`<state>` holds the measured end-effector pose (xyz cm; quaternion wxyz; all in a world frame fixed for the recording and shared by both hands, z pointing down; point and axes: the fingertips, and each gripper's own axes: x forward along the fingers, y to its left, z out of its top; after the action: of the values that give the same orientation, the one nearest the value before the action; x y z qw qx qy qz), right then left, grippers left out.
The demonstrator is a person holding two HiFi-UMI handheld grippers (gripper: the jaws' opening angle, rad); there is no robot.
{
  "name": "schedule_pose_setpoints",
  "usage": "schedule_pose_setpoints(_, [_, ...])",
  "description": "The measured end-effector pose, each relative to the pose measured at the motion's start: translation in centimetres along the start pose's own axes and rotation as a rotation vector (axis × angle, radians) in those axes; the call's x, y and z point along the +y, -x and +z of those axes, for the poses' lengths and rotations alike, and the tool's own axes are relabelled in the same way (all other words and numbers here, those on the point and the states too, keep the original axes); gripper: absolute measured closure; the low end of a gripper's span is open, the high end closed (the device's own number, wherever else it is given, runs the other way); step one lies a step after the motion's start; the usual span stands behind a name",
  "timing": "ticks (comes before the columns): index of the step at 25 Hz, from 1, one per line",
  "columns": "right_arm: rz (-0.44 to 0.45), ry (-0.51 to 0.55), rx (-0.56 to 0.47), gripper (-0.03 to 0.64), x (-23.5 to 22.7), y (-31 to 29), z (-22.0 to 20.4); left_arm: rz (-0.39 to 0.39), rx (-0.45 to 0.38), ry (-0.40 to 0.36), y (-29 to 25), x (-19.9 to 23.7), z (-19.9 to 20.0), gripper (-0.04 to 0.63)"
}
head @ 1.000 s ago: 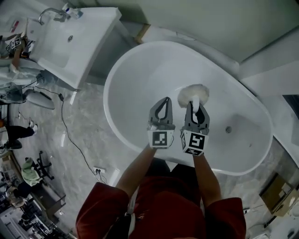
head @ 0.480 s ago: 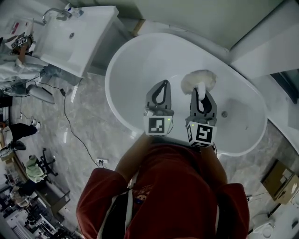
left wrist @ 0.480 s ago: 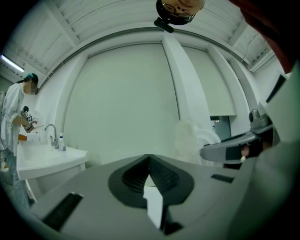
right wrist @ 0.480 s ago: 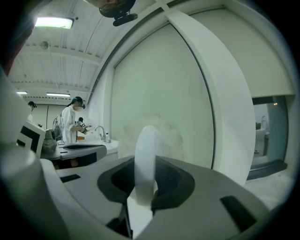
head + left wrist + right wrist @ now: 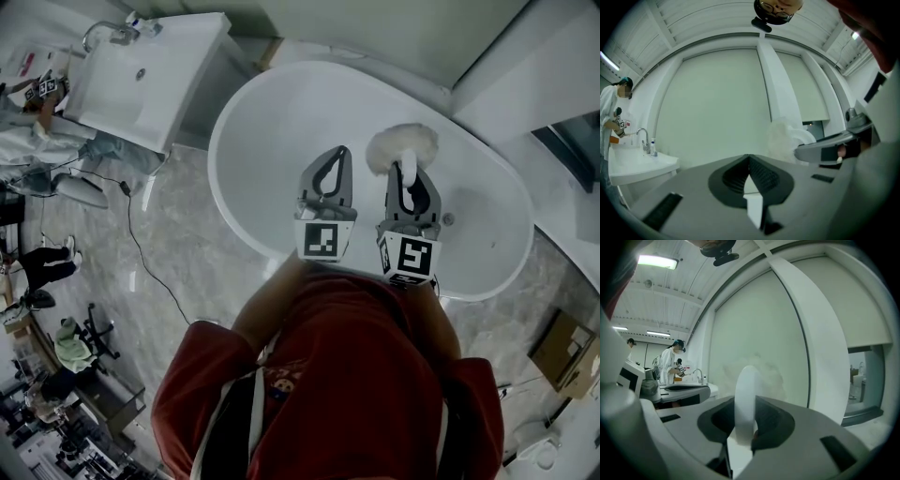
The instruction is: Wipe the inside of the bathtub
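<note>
The white oval bathtub [image 5: 281, 103] lies below me, its drain [image 5: 448, 219] toward the right end. My right gripper [image 5: 410, 171] is shut on the white handle [image 5: 746, 404] of a fluffy white duster [image 5: 401, 145], whose head sticks out past the jaws over the tub's middle. Just to its left my left gripper [image 5: 341, 152] is shut with nothing in it; its jaws meet at the tips [image 5: 749, 158]. Both grippers are held up and level, facing the pale wall. In the left gripper view the duster [image 5: 784, 139] and the right gripper's body show at the right.
A white washbasin [image 5: 141, 80] with a faucet [image 5: 108, 33] stands left of the tub. A black cable [image 5: 141, 253] runs over the marble floor. A person in white [image 5: 42, 141] stands by the basin. A cardboard box [image 5: 565, 352] sits at the lower right.
Both grippers have come up toward my head and look larger, the duster still held in the right one. The tub has shifted slightly in the head view.
</note>
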<state>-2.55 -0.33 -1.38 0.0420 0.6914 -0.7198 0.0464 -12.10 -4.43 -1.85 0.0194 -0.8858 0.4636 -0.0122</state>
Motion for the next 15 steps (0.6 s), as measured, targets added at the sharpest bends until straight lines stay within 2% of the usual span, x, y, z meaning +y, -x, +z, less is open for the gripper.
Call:
schedule_pose_setpoints(5, [-0.041, 0.013, -0.037, 0.525, -1.5, 1.2, 1.2, -0.043, -0.009, -0.010, -0.3, -1.6, 1.0, 0.580])
schedule_pose_setpoints(8, [-0.090, 0.031, -0.054, 0.525, -3.2, 2.8, 2.0, -0.081, -0.017, -0.016, -0.2, -3.1, 1.7, 0.580])
schedule_pose_setpoints(13, [-0.187, 0.067, -0.073, 0.525, -6.3, 5.4, 3.2, -0.143, -0.036, 0.023, -0.6, -5.4, 3.3, 0.580])
schedule_pose_setpoints(15, [-0.222, 0.085, -0.072, 0.525, -7.7, 6.7, 3.9, -0.175, -0.048, -0.003, -0.9, -6.8, 4.2, 0.580])
